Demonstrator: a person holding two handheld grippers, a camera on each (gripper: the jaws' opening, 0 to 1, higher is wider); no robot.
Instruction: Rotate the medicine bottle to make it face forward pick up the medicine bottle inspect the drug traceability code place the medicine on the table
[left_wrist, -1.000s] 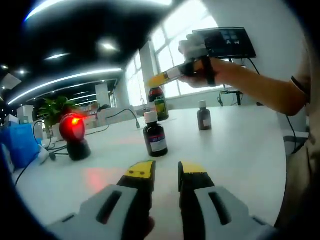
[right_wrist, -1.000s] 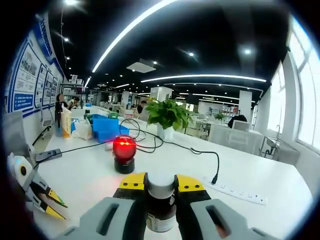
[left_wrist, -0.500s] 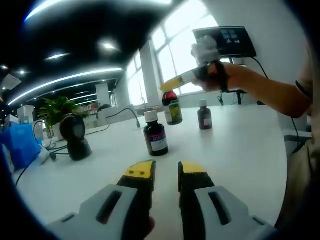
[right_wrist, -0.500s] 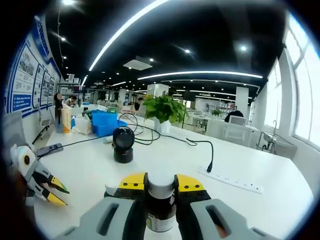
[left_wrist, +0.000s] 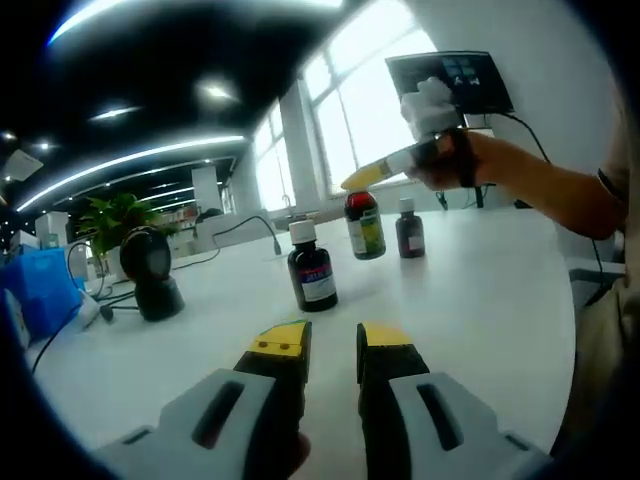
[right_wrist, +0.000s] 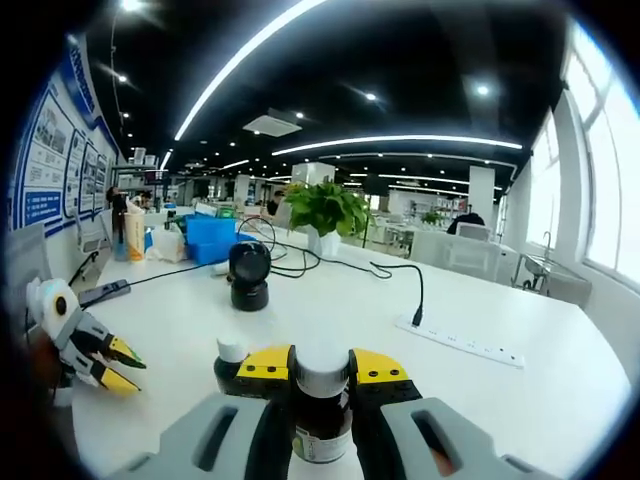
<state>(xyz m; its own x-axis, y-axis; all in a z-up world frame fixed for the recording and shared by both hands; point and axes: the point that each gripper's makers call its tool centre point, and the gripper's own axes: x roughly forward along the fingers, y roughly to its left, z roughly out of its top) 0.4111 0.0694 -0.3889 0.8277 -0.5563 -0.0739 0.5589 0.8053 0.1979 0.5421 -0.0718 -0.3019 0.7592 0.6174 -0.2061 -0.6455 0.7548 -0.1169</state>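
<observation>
At lower centre of the right gripper view, the right gripper (right_wrist: 322, 375) is clenching the bottle (right_wrist: 321, 412) between its jaws. Since a second ago the scanner (right_wrist: 248, 276) has gone dark and the bottle is now hanging just above the surface (right_wrist: 520, 400), so the check looks finished and placing remains. Low in the left gripper view, the left gripper (left_wrist: 333, 341) is idling, jaws released.
</observation>
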